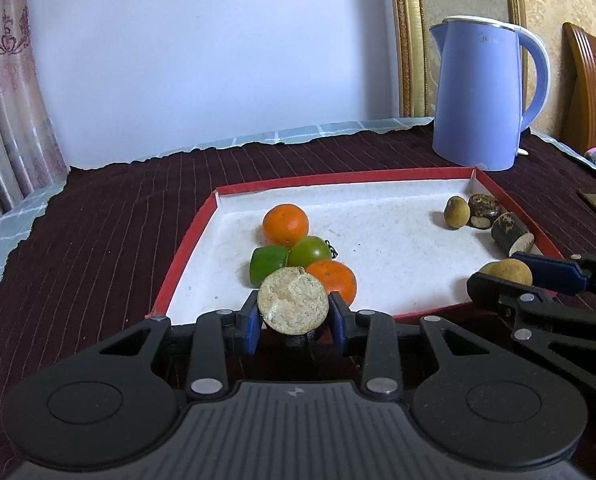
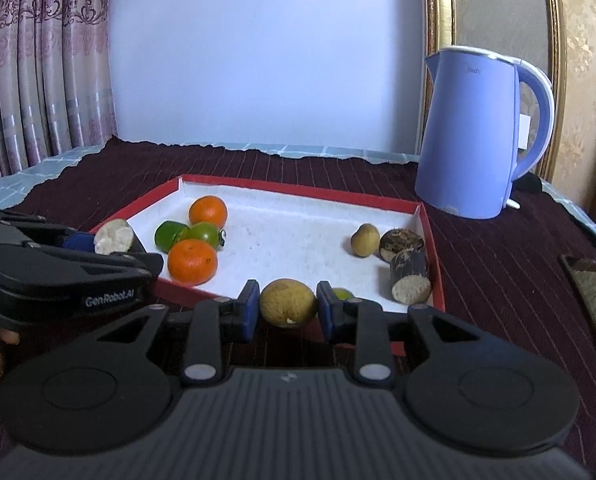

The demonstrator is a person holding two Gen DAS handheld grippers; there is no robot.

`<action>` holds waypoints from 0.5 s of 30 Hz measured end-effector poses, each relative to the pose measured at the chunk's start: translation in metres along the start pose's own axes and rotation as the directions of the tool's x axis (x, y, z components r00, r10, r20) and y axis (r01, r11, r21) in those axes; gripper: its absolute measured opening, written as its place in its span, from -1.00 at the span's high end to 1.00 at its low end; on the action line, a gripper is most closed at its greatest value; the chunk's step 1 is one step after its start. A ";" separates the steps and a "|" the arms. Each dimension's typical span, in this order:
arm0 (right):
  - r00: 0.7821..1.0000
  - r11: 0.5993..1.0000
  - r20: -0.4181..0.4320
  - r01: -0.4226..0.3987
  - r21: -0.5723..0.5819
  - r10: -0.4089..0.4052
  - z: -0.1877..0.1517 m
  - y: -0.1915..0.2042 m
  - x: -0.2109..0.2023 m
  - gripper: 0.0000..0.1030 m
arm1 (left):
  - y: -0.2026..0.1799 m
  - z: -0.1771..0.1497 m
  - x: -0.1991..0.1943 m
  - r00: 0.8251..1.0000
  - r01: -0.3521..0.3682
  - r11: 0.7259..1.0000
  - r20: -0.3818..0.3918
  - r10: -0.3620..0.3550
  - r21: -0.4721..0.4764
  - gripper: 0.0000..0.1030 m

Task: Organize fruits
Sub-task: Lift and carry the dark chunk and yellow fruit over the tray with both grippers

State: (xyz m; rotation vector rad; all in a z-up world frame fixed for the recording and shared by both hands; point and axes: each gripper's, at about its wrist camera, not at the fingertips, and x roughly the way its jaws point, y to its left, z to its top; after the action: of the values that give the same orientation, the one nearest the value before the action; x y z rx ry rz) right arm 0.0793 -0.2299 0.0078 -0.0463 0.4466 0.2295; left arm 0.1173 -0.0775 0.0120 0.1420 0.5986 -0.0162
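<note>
A red-rimmed white tray (image 1: 394, 216) (image 2: 298, 194) lies on a dark red cloth. My left gripper (image 1: 293, 312) is shut on a dark cut stalk piece with a pale end (image 1: 293, 301), held over the tray's near left edge; it also shows in the right wrist view (image 2: 113, 237). My right gripper (image 2: 287, 307) is shut on a yellow-brown round fruit (image 2: 287, 302), over the tray's near edge; it shows in the left wrist view (image 1: 508, 271). Two oranges (image 1: 285, 225) (image 1: 334, 280) and two green fruits (image 1: 310, 251) sit at the tray's left. A small brown fruit (image 1: 456, 211) and two stalk pieces (image 1: 510, 233) sit at its right.
A blue electric kettle (image 1: 478, 96) (image 2: 474, 132) stands behind the tray's far right corner. A flat dark object (image 2: 594, 300) lies on the cloth right of the tray. Curtains hang at the left, and a gold frame leans behind the kettle.
</note>
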 end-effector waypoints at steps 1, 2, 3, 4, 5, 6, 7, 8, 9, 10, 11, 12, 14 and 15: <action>1.000 1.000 0.002 0.000 0.000 0.000 0.002 -0.001 0.000 0.44 | 0.000 0.001 0.001 1.000 -0.005 1.000 0.002 0.005 0.001 0.34; 1.000 1.000 0.004 0.002 0.000 -0.002 0.003 -0.001 0.001 0.44 | 0.000 0.002 0.001 1.000 -0.008 1.000 0.004 0.008 0.002 0.34; 1.000 1.000 0.006 0.003 0.000 -0.003 0.004 -0.001 0.001 0.44 | -0.001 0.003 0.002 1.000 -0.010 1.000 0.005 0.010 0.003 0.34; 1.000 1.000 0.007 0.004 -0.001 -0.004 0.005 -0.002 0.002 0.44 | -0.001 0.004 0.003 1.000 -0.012 1.000 0.006 0.012 0.003 0.34; 1.000 1.000 0.007 0.004 -0.001 -0.004 0.006 -0.002 0.003 0.44 | -0.001 0.005 0.004 1.000 -0.014 1.000 0.006 0.014 0.003 0.34; 1.000 1.000 0.007 0.004 -0.001 -0.004 0.006 -0.002 0.004 0.44 | -0.002 0.006 0.005 1.000 -0.016 1.000 0.005 0.016 0.004 0.34; 1.000 1.000 0.007 0.005 -0.001 -0.005 0.006 -0.002 0.003 0.44 | -0.002 0.007 0.006 1.000 -0.019 1.000 0.004 0.019 0.006 0.34; 1.000 1.000 0.008 0.005 -0.002 -0.005 0.006 -0.002 0.004 0.44 | -0.003 0.007 0.007 1.000 -0.022 1.000 0.004 0.022 0.008 0.34; 1.000 1.000 0.008 0.006 -0.004 -0.006 0.007 -0.002 0.004 0.44 | -0.003 0.008 0.009 1.000 -0.024 1.000 0.003 0.024 0.010 0.34; 1.000 1.000 0.008 0.007 -0.005 -0.007 0.009 -0.002 0.005 0.44 | -0.004 0.009 0.010 1.000 -0.026 1.000 0.003 0.026 0.013 0.34; 1.000 1.000 0.010 0.008 -0.005 -0.008 0.010 -0.002 0.005 0.44 | -0.005 0.010 0.010 1.000 -0.028 1.000 0.003 0.028 0.014 0.34; 1.000 1.000 0.011 0.010 -0.005 -0.009 0.011 -0.002 0.005 0.44 | -0.005 0.011 0.011 1.000 -0.030 0.999 0.003 0.030 0.015 0.34; 1.000 1.000 0.014 0.012 -0.006 -0.012 0.014 -0.003 0.006 0.44 | -0.006 0.012 0.013 0.999 -0.034 0.999 0.004 0.034 0.019 0.34; 1.000 1.000 0.016 0.014 -0.007 -0.014 0.014 -0.003 0.007 0.44 | -0.007 0.013 0.014 0.999 -0.037 0.999 0.004 0.037 0.020 0.34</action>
State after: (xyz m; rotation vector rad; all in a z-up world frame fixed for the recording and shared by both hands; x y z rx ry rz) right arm 0.0921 -0.2305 0.0177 -0.0541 0.4296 0.2174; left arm 0.1359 -0.0860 0.0140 0.1725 0.5926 0.0130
